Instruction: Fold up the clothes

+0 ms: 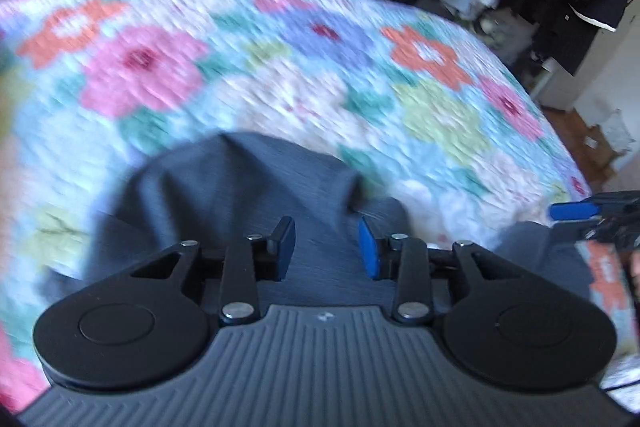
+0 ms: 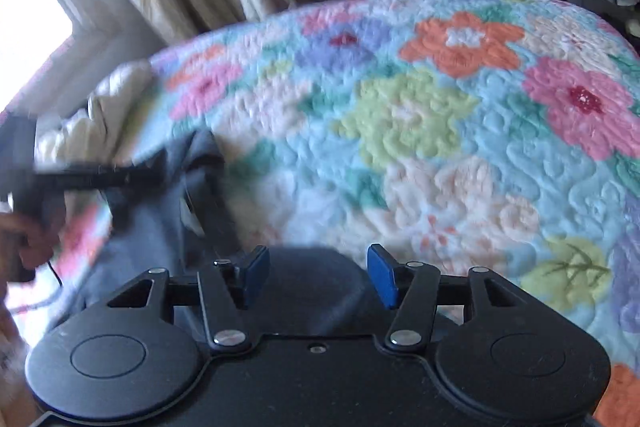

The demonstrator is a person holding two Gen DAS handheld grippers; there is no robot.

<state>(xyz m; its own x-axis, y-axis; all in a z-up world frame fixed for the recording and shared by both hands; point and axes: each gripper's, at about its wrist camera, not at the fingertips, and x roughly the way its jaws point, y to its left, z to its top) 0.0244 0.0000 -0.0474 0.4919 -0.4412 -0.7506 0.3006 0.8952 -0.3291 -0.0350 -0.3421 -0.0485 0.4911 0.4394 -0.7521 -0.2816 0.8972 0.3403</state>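
Blue-grey garment lying on the floral quilt at the bed's near edge, directly beneath both grippers; left gripper and right gripper parted, holding nothing, equally near

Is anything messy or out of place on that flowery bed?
Only the dark grey-blue garment. It lies rumpled on the floral quilt, its far edge humped up rather than flat. Both the left gripper and the right gripper stand open over it, gripping nothing. The pictures are blurred, so finer creases cannot be judged.
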